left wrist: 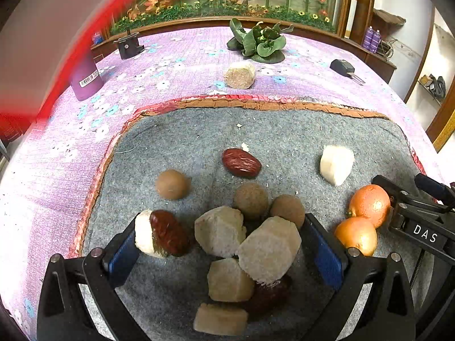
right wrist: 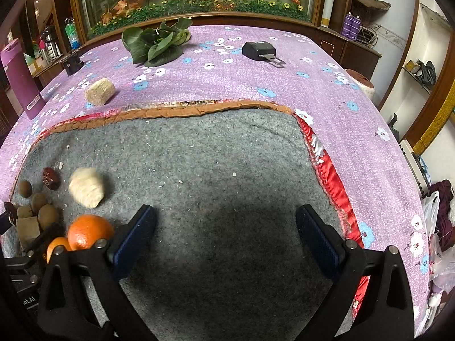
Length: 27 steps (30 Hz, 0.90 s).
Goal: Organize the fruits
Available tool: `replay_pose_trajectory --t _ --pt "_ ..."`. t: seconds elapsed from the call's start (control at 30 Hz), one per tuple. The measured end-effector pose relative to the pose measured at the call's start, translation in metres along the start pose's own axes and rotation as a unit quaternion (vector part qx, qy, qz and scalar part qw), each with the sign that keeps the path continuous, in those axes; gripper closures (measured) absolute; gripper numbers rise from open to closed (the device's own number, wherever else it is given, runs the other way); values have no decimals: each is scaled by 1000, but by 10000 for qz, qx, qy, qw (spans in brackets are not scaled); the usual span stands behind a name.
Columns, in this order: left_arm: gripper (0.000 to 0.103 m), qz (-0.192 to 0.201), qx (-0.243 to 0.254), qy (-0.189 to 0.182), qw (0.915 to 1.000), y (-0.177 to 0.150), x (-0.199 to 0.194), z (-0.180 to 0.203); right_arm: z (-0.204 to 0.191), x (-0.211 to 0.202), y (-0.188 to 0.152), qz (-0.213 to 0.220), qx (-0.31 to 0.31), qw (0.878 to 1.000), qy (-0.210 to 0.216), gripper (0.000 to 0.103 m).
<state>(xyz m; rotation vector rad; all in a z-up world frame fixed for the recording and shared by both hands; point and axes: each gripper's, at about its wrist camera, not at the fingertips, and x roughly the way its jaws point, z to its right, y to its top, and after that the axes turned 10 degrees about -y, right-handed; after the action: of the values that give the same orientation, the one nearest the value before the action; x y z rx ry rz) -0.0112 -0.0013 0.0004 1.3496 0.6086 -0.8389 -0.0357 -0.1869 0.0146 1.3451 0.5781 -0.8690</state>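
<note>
Left gripper (left wrist: 224, 244) hangs over the pile (left wrist: 244, 244) of pale chunks on the grey mat (left wrist: 184, 133), fingers spread, holding nothing. Right gripper (right wrist: 226, 236) likewise spread and empty, over bare mat right of the pile. Oranges (left wrist: 365, 216) sit just right of the pile, dates (left wrist: 241, 162) and brown balls (left wrist: 172, 184) behind it. Judgement: take one chunk only, topmost first; straddle flat sides, close gently, since the pieces look crumbly.

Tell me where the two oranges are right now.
In the left wrist view the two oranges sit touching on the grey mat, right of the open left gripper, below the white chunk.
</note>
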Motion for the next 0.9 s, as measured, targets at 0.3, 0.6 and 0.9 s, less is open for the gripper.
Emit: replay_pose_trajectory --t 0.3,0.6,0.9 --pt "0 2 -2 3 10000 -1 1 0 0 0 1 1 -1 10000 0 4" --pt "0 4 4 -2 10000 -1 -1 -1 0 0 1 1 1 10000 1 4" --pt "0 2 1 -2 10000 -1 -1 -1 0 1 1 -1 -1 10000 1 4"
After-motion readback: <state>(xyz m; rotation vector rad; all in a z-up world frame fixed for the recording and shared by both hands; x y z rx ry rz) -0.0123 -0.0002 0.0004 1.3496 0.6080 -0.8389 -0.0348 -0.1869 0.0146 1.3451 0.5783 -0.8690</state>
